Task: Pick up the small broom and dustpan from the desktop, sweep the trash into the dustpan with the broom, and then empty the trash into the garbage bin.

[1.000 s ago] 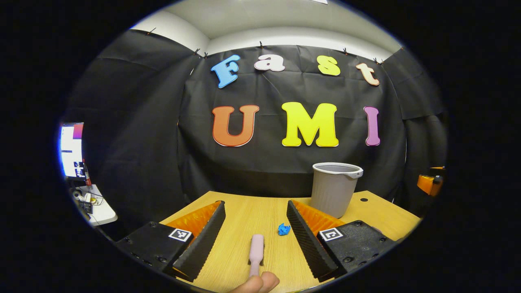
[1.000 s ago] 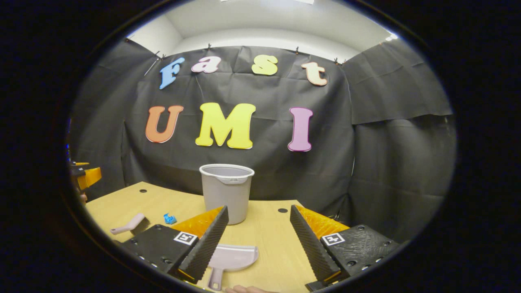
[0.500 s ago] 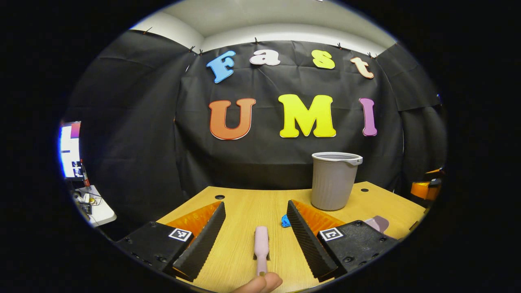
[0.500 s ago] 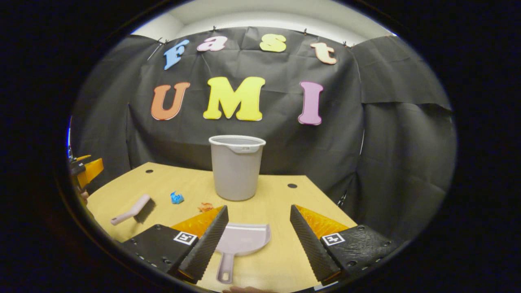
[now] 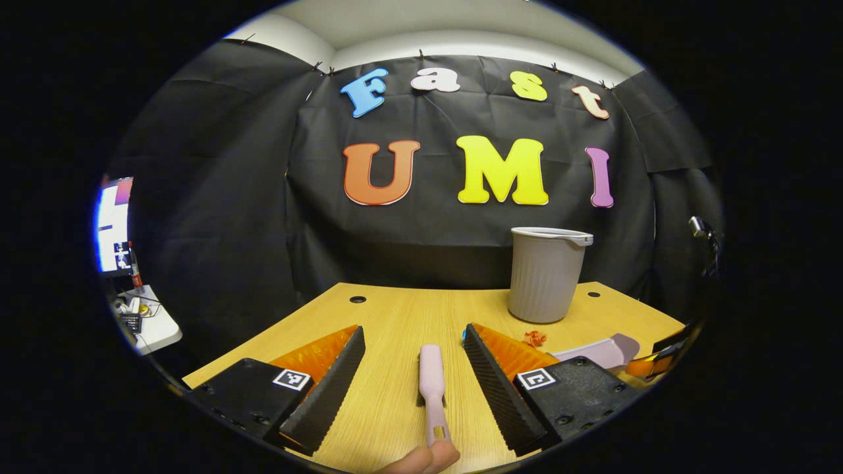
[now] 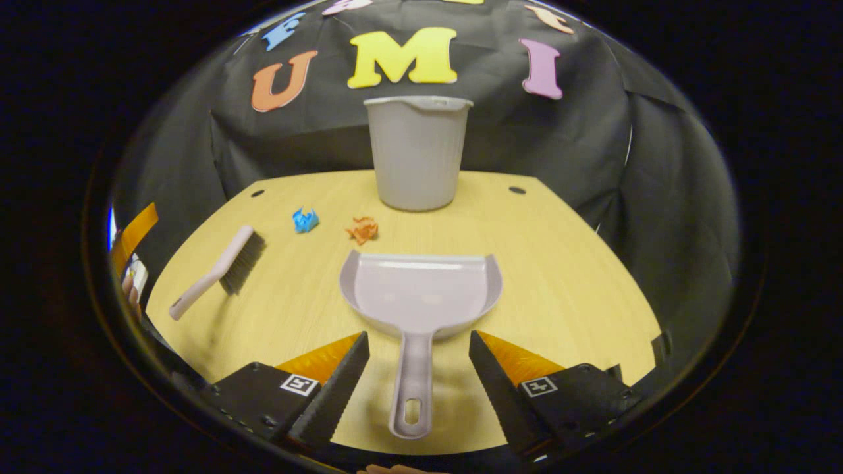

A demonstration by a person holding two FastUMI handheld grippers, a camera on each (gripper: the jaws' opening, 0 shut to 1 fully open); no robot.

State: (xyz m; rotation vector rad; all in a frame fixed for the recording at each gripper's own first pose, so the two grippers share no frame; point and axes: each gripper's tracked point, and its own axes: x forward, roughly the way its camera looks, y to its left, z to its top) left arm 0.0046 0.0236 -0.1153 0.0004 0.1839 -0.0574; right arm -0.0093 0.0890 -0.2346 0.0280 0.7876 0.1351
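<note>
Left hand-held gripper (image 5: 413, 359) spread wide above the tabletop (image 5: 395, 316), broom (image 5: 433, 392) lying between its fingers, untouched. Right hand-held gripper (image 6: 419, 365) equally wide, straddling the dustpan (image 6: 421, 289) handle without contact. Blue scrap (image 6: 305, 220) and orange scrap (image 6: 362, 229) near the garbage bin (image 6: 417, 153)

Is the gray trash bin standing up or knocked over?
Standing up. The gray trash bin sits on its base on the wooden desk, open rim on top, behind the dustpan.
</note>
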